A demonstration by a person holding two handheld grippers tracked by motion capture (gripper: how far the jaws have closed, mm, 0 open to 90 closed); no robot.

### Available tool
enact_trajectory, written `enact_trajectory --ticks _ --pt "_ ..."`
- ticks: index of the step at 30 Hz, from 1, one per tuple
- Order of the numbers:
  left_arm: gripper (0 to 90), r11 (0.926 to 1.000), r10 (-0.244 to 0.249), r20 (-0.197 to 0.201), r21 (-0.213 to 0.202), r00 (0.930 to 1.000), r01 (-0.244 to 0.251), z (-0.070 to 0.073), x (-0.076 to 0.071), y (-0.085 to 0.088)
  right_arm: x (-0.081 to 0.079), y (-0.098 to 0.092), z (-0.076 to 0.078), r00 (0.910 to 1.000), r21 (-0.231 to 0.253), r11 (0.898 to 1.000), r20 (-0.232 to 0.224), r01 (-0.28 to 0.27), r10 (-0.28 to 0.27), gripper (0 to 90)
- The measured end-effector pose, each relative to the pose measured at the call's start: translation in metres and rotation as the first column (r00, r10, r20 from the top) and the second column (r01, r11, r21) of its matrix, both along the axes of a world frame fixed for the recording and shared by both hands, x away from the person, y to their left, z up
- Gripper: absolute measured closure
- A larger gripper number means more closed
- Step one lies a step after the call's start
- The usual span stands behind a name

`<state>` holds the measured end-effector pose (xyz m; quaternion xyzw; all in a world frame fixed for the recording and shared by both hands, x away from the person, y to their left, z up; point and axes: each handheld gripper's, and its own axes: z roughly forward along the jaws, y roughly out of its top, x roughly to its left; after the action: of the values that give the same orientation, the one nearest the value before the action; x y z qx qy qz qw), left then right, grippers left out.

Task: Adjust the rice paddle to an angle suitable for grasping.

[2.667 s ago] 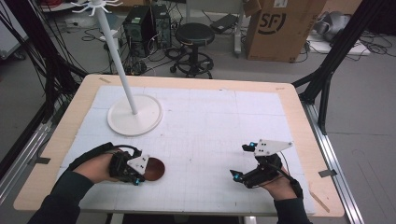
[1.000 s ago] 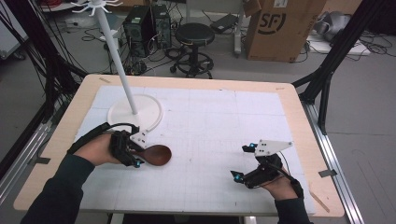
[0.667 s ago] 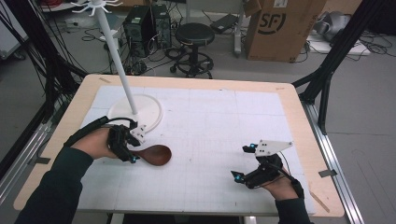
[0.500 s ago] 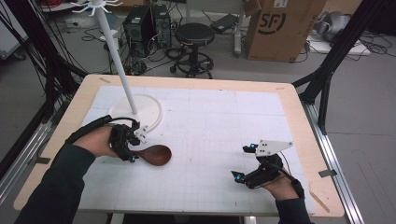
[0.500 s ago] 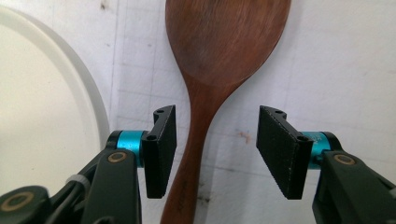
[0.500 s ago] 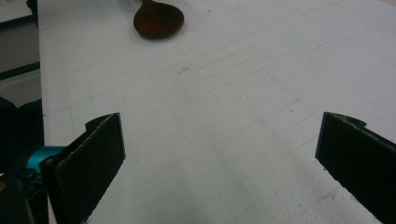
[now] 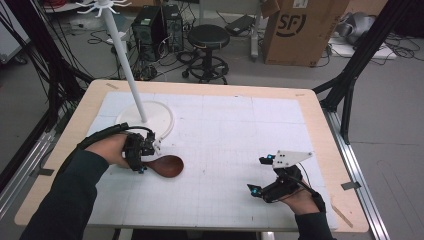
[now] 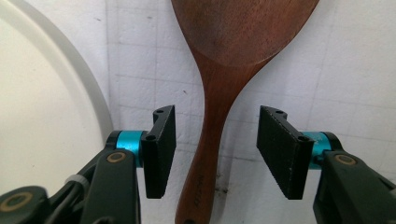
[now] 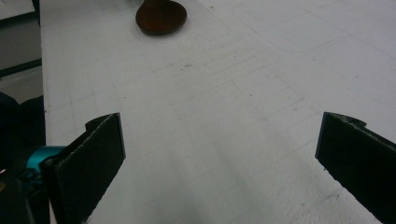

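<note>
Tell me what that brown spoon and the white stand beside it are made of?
The spoon looks like dark wood with a smooth, satin finish: fine grain streaks run along its handle. The stand, a round base with a tall pole, looks like white-painted metal or plastic; its even, slightly glossy surface leaves that open. The spoon lies on the table between the open pads of the left claw.

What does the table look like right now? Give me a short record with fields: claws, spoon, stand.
left claw: open, jaws have just been opening; spoon handle lies between them, pads clear of it on both sides
right claw: open wide, nothing between the jaws, over bare mat
wooden spoon: flat on the mat, bowl pointing away from the left claw
white stand: upright, its round base beside the left claw
mat: white, gridded
</note>
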<state>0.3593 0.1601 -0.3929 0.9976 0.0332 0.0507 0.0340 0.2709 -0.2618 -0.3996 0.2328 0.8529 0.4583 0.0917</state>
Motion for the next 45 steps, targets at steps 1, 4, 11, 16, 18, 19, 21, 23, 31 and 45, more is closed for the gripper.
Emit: enact_trajectory --ticks 1,4,11,16,18,19,21,23,31,45 --pt "49.0 1.0000 -0.001 -0.004 0.008 1.0000 0.001 -0.001 0.000 -0.001 0.000 0.000 0.000 1.0000 0.000 1.000 -0.001 -0.001 0.001 0.2" --pt "50.2 0.9994 -0.013 -0.012 0.032 0.9998 0.013 -0.004 0.001 -0.003 0.000 0.000 0.000 1.0000 0.000 1.000 -0.003 0.001 -0.001 0.2" --pt "57.0 0.9983 -0.018 -0.023 0.055 0.9996 0.019 -0.009 0.004 -0.003 0.000 0.000 -0.001 1.0000 -0.004 1.000 -0.006 -0.001 0.001 0.2" --pt "62.9 0.9973 -0.042 -0.027 0.059 0.9988 0.043 -0.009 0.005 -0.004 0.000 0.000 -0.001 1.0000 -0.006 1.000 -0.005 -0.005 0.005 0.2" --pt "63.4 0.9962 -0.047 -0.029 0.072 0.9985 0.049 -0.011 0.005 -0.006 0.000 0.000 -0.001 1.0000 -0.005 1.000 -0.006 -0.004 0.004 0.2" --pt "63.7 0.9954 -0.049 -0.028 0.081 0.9984 0.051 -0.012 0.005 -0.006 0.000 0.000 -0.001 1.0000 -0.006 1.000 -0.008 -0.004 0.004 0.2" --pt "64.6 0.9942 -0.053 -0.027 0.093 0.9982 0.055 -0.014 0.005 -0.008 0.000 0.000 -0.001 1.0000 -0.005 1.000 -0.006 -0.005 0.005 0.2" --pt "65.5 0.9937 -0.050 -0.030 0.098 0.9983 0.053 -0.015 0.006 -0.009 0.000 0.000 -0.001 1.0000 -0.005 1.000 -0.003 -0.006 0.006 0.2" --pt "73.2 0.9930 -0.054 -0.047 0.103 0.9975 0.058 -0.016 0.007 -0.009 0.000 0.000 -0.002 1.0000 -0.007 1.000 -0.009 -0.004 0.004 0.2" --pt "77.9 0.9938 -0.068 -0.066 0.084 0.9955 0.074 -0.015 0.007 -0.008 0.001 -0.002 -0.002 1.0000 -0.006 1.000 -0.008 -0.001 0.001 0.2"
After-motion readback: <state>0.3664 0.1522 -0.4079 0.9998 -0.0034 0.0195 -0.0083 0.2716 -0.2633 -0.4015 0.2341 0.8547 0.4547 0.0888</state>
